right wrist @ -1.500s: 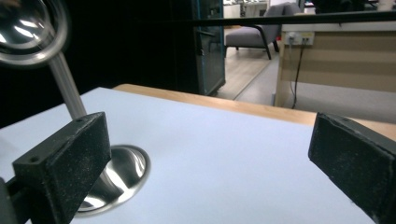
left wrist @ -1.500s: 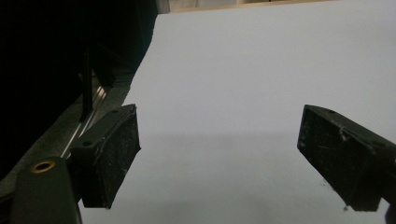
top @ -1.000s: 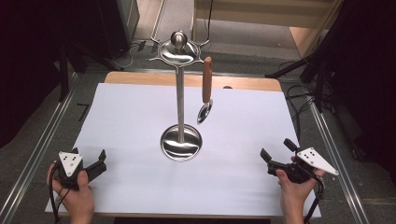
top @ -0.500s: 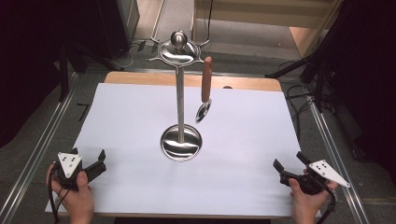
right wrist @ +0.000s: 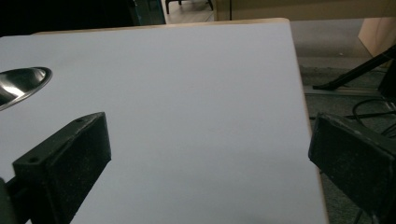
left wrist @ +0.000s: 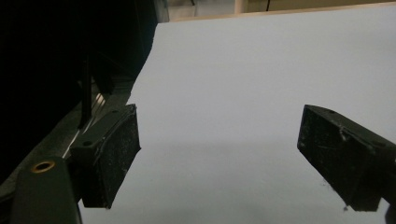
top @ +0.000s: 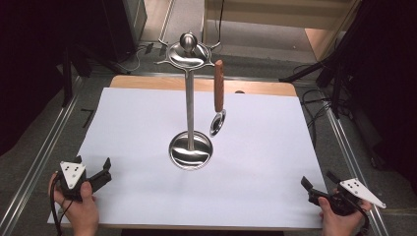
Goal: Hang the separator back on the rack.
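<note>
The left gripper (top: 91,173) rests at the near left corner of the white bench (top: 147,123), fingers (left wrist: 109,154) spread wide with nothing between them. The right gripper (top: 319,187) sits at the near right edge, its fingers (right wrist: 70,163) likewise apart and empty. The steel stand (top: 190,110) is upright at the bench centre on its round base. A spoon (top: 218,98) with a brown handle hangs from the stand's top rack on the right side, bowl downward, clear of the bench and well apart from both grippers.
</note>
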A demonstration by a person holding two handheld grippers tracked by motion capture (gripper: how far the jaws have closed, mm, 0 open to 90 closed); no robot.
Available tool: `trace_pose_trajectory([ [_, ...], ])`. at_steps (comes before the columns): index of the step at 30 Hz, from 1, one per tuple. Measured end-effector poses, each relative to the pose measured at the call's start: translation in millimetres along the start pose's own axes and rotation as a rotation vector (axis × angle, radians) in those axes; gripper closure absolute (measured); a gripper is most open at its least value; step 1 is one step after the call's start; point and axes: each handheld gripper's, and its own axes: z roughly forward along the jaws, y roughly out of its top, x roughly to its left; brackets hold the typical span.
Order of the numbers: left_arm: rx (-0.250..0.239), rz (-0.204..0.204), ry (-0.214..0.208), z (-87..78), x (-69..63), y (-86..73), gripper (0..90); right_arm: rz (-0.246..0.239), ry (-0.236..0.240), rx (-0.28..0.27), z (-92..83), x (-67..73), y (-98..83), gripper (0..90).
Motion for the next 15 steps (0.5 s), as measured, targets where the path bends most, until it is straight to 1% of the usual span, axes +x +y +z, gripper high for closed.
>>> trace_pose_trajectory([
  [3,-0.011,0.008,-0.011,-1.0,-0.1,-0.5,13.9,0.001,0.007,0.01,-1.1,-3.2,-3.7,0.0],
  [4,-0.011,0.004,-0.009,-1.6,0.2,-0.6,13.9,0.007,0.017,0.022,0.5,-3.5,-4.7,0.0],
  [5,-0.018,-0.002,-0.014,-1.9,0.9,-0.8,13.9,0.002,0.015,0.03,1.2,-2.9,-4.5,0.0],
  [6,-0.018,-0.002,-0.014,-1.9,0.9,-0.8,13.9,-0.005,0.016,0.027,1.2,-2.1,-4.6,0.0],
  [7,-0.027,-0.015,-0.018,-2.6,2.4,-1.3,13.9,-0.006,0.016,0.023,1.0,-1.7,-5.1,0.0],
  [9,-0.03,-0.024,-0.021,-2.9,3.4,-1.3,13.9,0.0,0.012,0.017,0.7,-2.4,-5.7,0.0],
  [10,-0.03,-0.024,-0.021,-2.9,3.4,-1.3,13.9,0.0,0.012,0.017,0.7,-2.4,-5.7,0.0],
  [11,-0.026,-0.018,-0.016,-2.6,2.5,-1.2,13.9,0.016,0.018,0.014,0.2,-3.9,-5.9,0.0],
  [13,-0.023,-0.011,-0.013,-2.3,1.4,-1.1,13.9,0.029,0.023,0.011,-0.4,-4.7,-6.2,0.0],
  [15,-0.022,-0.01,-0.012,-2.5,1.3,-1.1,13.9,0.03,0.038,0.006,0.1,-6.4,-6.3,1.6],
])
